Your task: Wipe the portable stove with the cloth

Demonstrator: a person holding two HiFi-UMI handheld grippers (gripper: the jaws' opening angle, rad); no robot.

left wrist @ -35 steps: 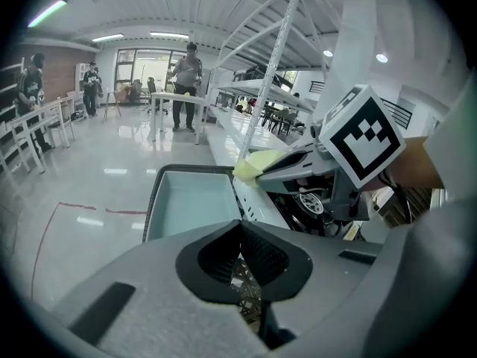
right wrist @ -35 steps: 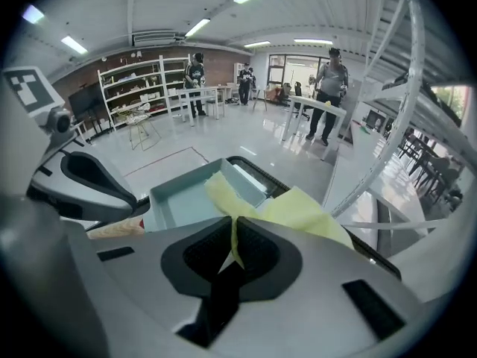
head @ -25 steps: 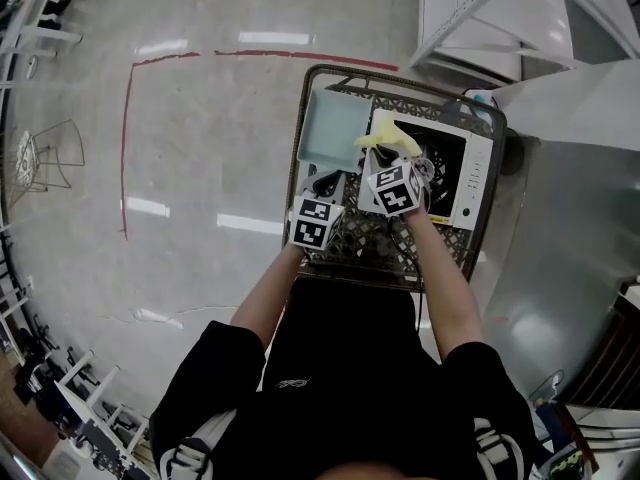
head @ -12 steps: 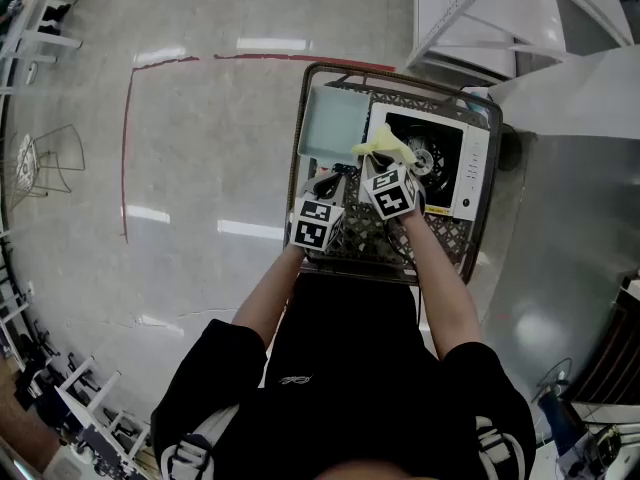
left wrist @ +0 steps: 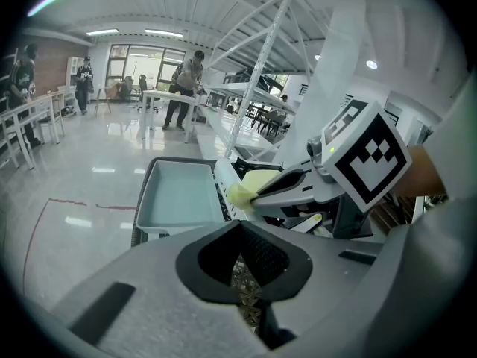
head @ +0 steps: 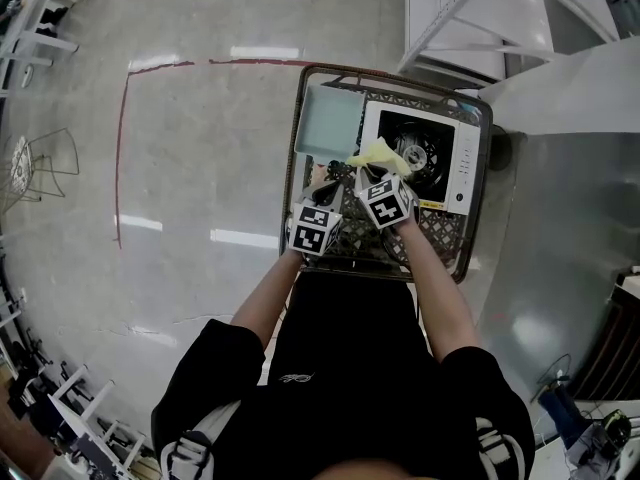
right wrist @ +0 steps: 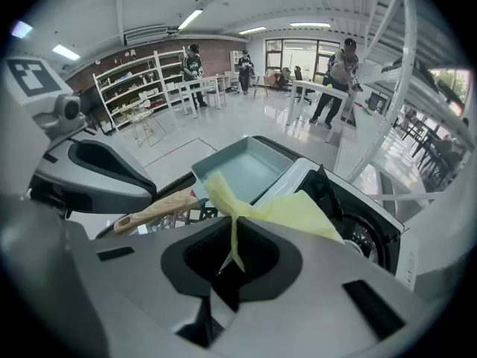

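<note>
Writing: no brand or word can be read. The print on the white control panel of the portable stove (head: 440, 133) and on its small yellow label is too small.
Markers: each gripper's cube carries black-and-white square patterns, without letters.
Count: one portable stove, one cloth, one tray, one crate, one wooden handle, two grippers.
Portable stove: it lies in the right half of the crate (head: 440, 236), in the upper middle of the head view. It has a black top with a round burner and a white panel on its right side.
Cloth: the yellow cloth (head: 378, 156) lies over the left edge of the stove, next to the tray.
Tray: the pale green tray (head: 330, 123) sits in the upper left corner of the crate, just beside the stove.
Right gripper: the jaws of the right gripper (right wrist: 232, 252) are pressed together on a fold of the cloth. The rest of the cloth spreads out beyond them.
Left gripper: the jaws of the left gripper (left wrist: 242, 237) are together with nothing between them. In the head view it is lower left of the right gripper, over the crate's lattice and apart from the cloth.
Wooden handle: the wooden handle (right wrist: 153, 209) lies in the crate, left of the cloth in the right gripper view. What it belongs to cannot be told.
Floor: the floor is grey and shiny, with one red line (head: 120, 148) at the upper left of the head view.
Person: two forearms and a dark shirt fill the lower middle of the head view.
</note>
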